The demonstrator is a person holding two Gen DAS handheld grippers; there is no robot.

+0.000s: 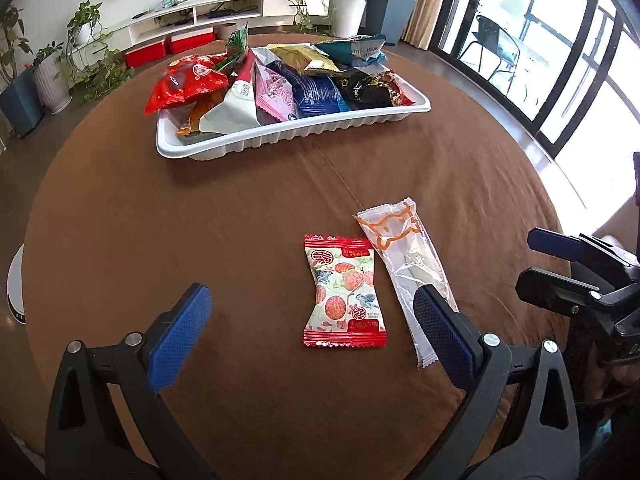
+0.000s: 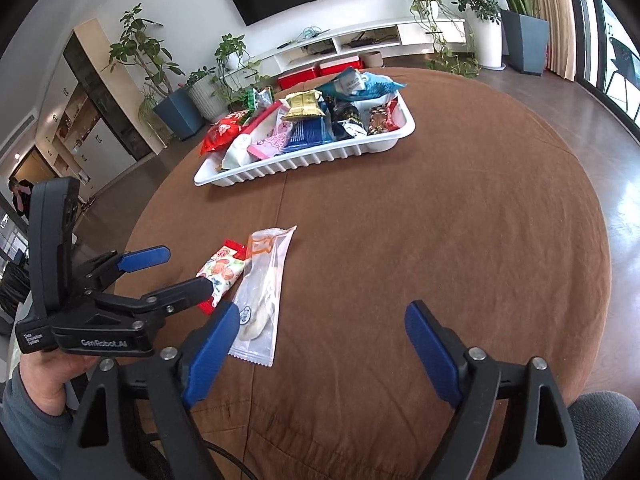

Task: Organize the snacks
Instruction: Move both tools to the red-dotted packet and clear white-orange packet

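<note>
Presumably the step in hand is picking up one of the two loose packets near the lower middle of the left wrist view: a red-edged fruit-print packet (image 1: 344, 292) and, just beside it on its right, a long clear packet (image 1: 404, 276). The left gripper (image 1: 316, 328) hangs above them, fingers spread wide and empty; the right gripper (image 2: 320, 344) is likewise spread and empty. A clean grasp would straddle one packet across its narrow waist without catching its neighbour. One white tray (image 1: 280, 142), in the upper middle of the frame on the brown surface (image 1: 160, 216), holds roughly ten snacks.
</note>
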